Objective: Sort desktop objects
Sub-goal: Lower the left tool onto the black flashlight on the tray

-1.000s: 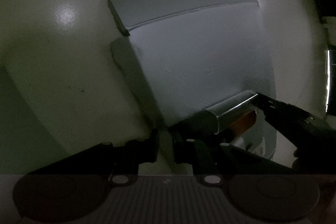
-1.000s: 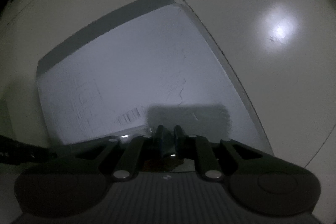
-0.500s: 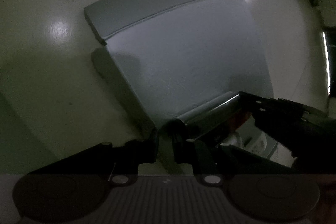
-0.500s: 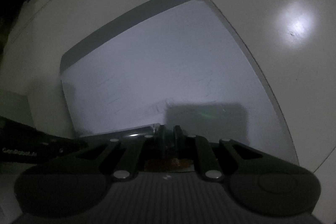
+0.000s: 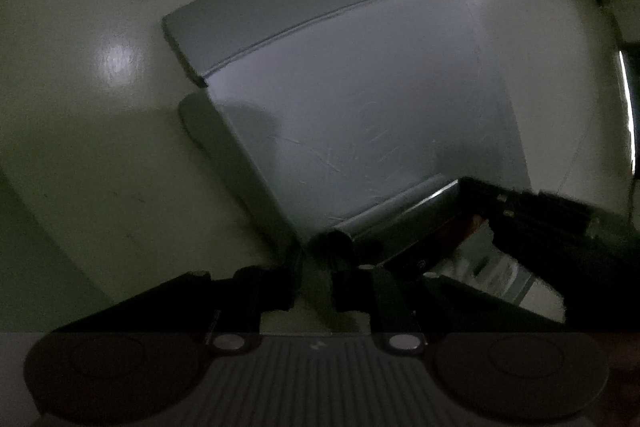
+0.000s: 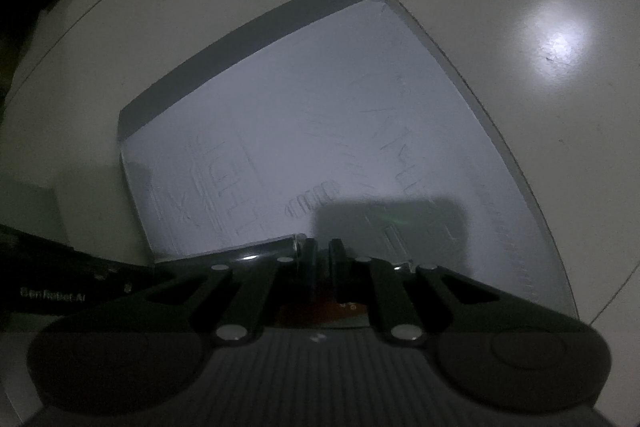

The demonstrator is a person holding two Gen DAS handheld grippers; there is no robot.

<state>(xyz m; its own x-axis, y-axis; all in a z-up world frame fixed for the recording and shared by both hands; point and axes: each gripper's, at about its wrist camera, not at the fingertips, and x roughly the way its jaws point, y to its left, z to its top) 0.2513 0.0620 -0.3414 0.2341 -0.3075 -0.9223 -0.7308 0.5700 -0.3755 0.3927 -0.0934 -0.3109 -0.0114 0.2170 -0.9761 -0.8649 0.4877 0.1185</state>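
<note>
We pinch the grey folder's (image 6: 320,131) near edge in the right gripper (image 6: 322,259) at six o'clock; our left gripper (image 5: 316,259) is opening at its corner, risking a lopsided drop onto the desk (image 5: 100,155).

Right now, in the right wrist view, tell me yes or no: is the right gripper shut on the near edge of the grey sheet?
Yes: the right gripper has its fingers nearly together, pinching the grey sheet at its near edge.

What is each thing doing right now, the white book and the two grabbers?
white book: tilted, near edge lifted off the table, far edge seems down.
right gripper: shut on the book's near edge.
left gripper: jaws opening at the book's near corner, not pressing it.
</note>
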